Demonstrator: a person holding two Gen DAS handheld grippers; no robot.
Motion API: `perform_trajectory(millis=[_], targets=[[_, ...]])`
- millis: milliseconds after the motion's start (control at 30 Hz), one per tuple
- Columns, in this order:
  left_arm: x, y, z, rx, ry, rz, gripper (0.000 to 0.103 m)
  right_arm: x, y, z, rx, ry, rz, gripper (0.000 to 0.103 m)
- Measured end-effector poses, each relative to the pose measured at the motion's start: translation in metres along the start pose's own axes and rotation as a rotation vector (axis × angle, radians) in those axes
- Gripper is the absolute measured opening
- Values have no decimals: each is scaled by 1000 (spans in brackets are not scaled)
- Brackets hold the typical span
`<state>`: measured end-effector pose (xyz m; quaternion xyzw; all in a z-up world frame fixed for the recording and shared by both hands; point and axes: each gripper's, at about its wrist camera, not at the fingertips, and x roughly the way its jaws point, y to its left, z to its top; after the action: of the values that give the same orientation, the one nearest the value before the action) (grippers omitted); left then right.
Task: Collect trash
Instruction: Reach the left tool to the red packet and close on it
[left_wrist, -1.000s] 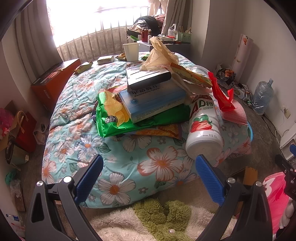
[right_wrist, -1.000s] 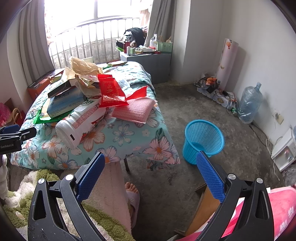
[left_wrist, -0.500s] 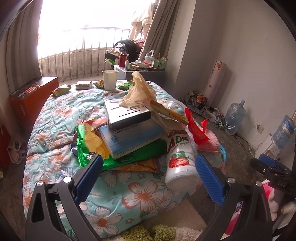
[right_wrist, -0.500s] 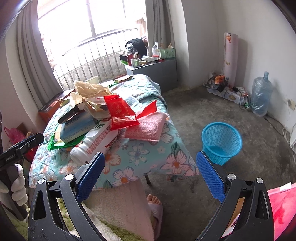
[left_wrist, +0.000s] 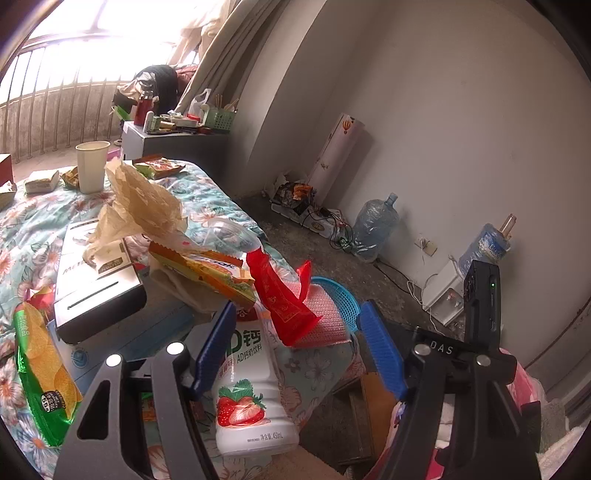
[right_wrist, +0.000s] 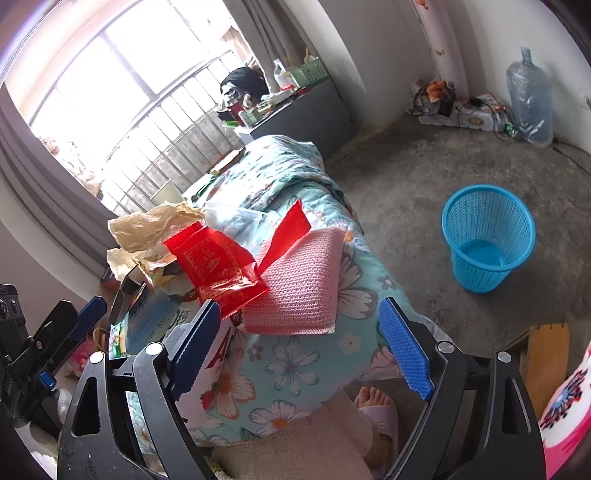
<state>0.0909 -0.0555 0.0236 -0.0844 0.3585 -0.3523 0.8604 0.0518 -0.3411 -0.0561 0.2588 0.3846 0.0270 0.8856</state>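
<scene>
Two grippers have swung in on the trash heap since a second ago, and both are closing with nothing pressed yet. The left gripper (left_wrist: 295, 345) now straddles the milk bottle (left_wrist: 251, 391), its fingers either side but apart from it; earlier the bottle lay well ahead. The right gripper (right_wrist: 303, 343) has come from far off to just below the pink cloth (right_wrist: 303, 288) and red wrapper (right_wrist: 218, 266), fingers empty. I judge the first pickup is about to start. All trash lies on the bed (right_wrist: 295, 369); the blue basket (right_wrist: 487, 240) stands empty on the floor, right. Boxes (left_wrist: 96, 295), crumpled paper (left_wrist: 144, 206) and a chip bag (left_wrist: 40, 373) crowd the bottle.
</scene>
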Motion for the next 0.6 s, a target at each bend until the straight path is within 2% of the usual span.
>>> perform_trajectory(millis=[167, 333, 500, 600], targets=[[45, -8, 5, 17, 142, 35, 47, 18, -12, 4, 37, 24, -3, 74], [78, -11, 6, 26, 237, 123, 38, 35, -18, 3, 47, 58, 13, 61], [99, -6, 7, 42, 299, 203, 34, 39, -23, -1, 56, 76, 48, 55], [105, -5, 10, 57, 304, 257, 34, 39, -25, -1, 53, 80, 86, 46]])
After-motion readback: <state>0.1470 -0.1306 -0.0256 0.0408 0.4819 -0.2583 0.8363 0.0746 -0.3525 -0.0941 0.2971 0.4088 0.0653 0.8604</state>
